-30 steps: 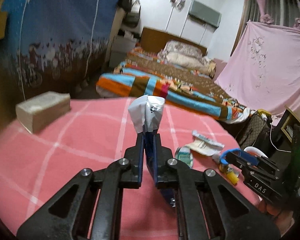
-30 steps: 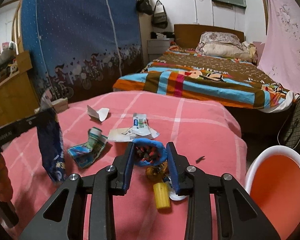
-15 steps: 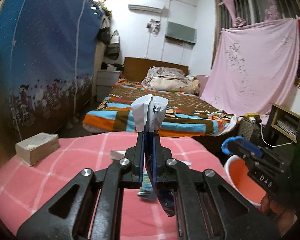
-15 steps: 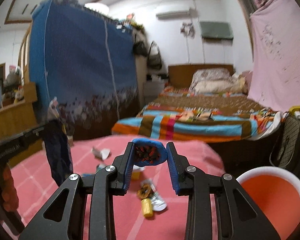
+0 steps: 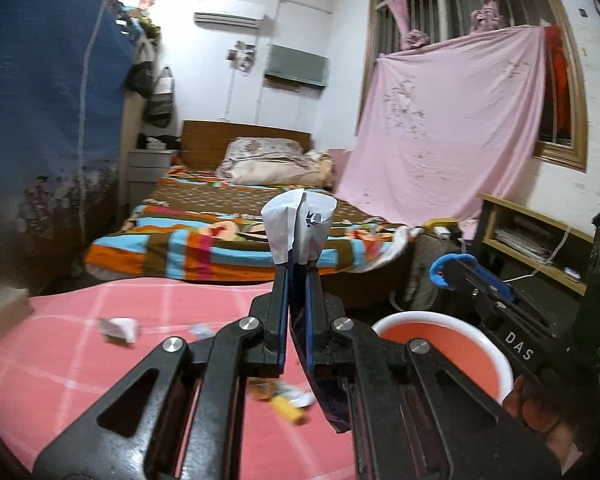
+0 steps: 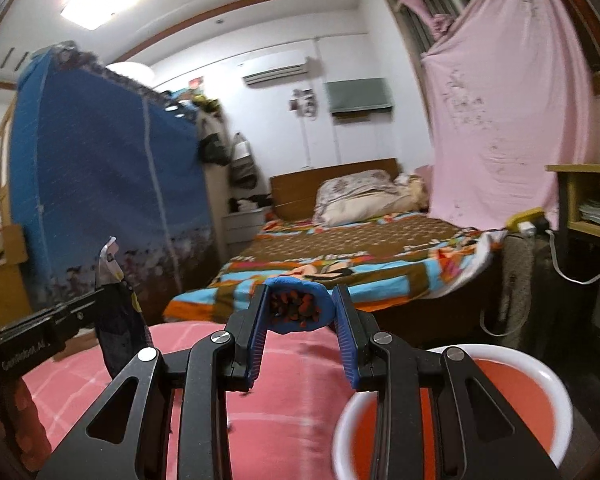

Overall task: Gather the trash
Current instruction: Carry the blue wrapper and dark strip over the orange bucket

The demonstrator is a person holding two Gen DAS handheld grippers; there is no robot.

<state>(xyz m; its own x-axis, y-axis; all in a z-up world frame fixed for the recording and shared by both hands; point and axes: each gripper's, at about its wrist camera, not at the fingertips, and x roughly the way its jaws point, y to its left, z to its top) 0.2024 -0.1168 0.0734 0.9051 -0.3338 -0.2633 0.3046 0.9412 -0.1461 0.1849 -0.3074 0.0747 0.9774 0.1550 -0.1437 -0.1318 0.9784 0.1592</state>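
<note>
My left gripper (image 5: 297,268) is shut on a dark blue snack wrapper (image 5: 300,232) whose white inside flares above the tips and whose dark body hangs below the fingers. From the right wrist view the same wrapper (image 6: 120,320) hangs at the left. My right gripper (image 6: 300,300) is shut on a blue piece of trash with red and dark bits (image 6: 296,306). An orange bin with a white rim (image 5: 444,344) stands low on the right, just under the right gripper (image 5: 446,266). In the right wrist view the bin (image 6: 540,384) sits below the right finger.
Loose litter lies on the pink checked table (image 5: 100,360): a crumpled white paper (image 5: 120,330) and a yellow cap with wrappers (image 5: 284,400). A tan block (image 5: 2,314) sits at the left edge. Beyond are a striped bed (image 5: 220,240) and a wooden shelf (image 5: 540,236).
Both grippers have lifted off the table and swung right toward the bin, each keeping its piece of trash. The bin has come into the left wrist view.
</note>
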